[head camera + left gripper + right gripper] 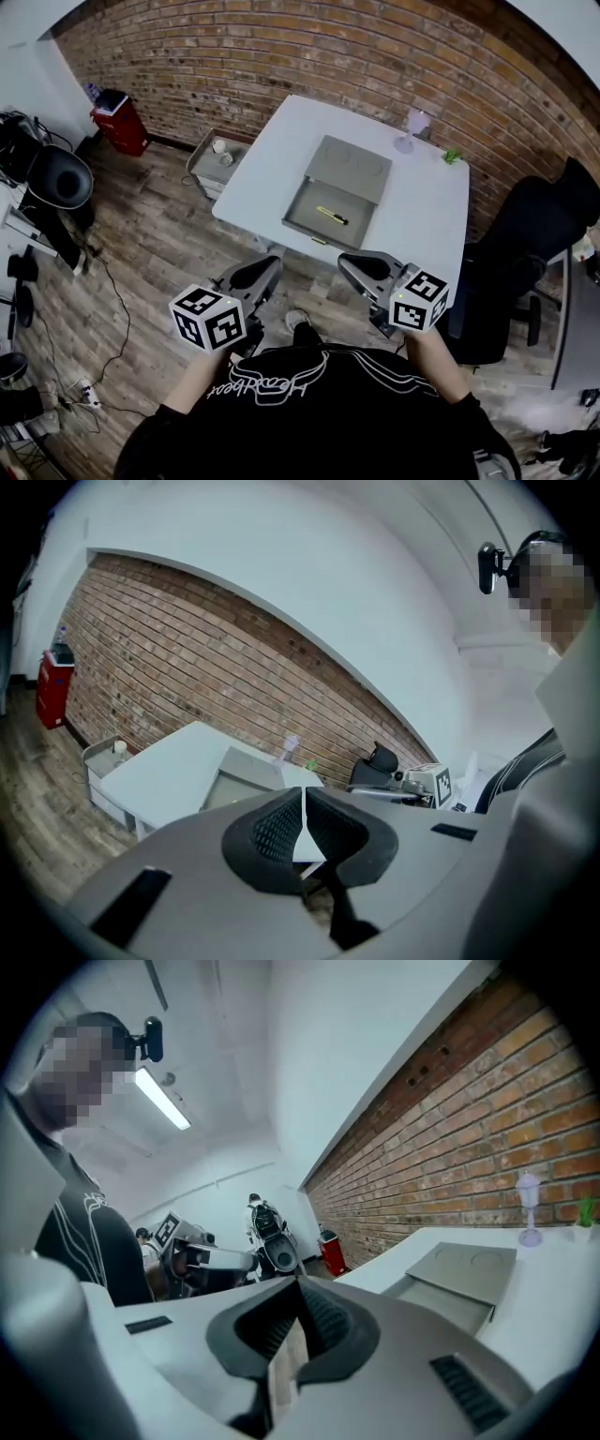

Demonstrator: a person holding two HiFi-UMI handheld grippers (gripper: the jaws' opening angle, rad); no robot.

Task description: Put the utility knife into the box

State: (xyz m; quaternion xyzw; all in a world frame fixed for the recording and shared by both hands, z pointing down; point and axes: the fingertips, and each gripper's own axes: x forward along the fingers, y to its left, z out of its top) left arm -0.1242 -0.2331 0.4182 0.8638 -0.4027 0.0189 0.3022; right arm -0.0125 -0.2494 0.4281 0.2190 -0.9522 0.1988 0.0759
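On the white table (422, 220) an open grey box (302, 214) lies with its lid (352, 169) folded back. The yellow utility knife (331, 216) rests inside the box's tray. Both grippers hang in the air short of the table's near edge, close to the person's body. My left gripper (255, 275) is shut, its pads (281, 829) pressed together with nothing between them. My right gripper (361, 270) is likewise shut and empty (298, 1288). The box (242, 772) shows beyond the left jaws, and the box (459, 1274) also lies to the right of the right jaws.
A clear stemmed glass (410, 127) and a small green thing (452, 157) stand at the table's far right. A black office chair (534, 253) is to the right, a grey cart (217, 159) at the table's left, a red bin (120, 122) by the brick wall. Cables lie on the wooden floor (103, 309).
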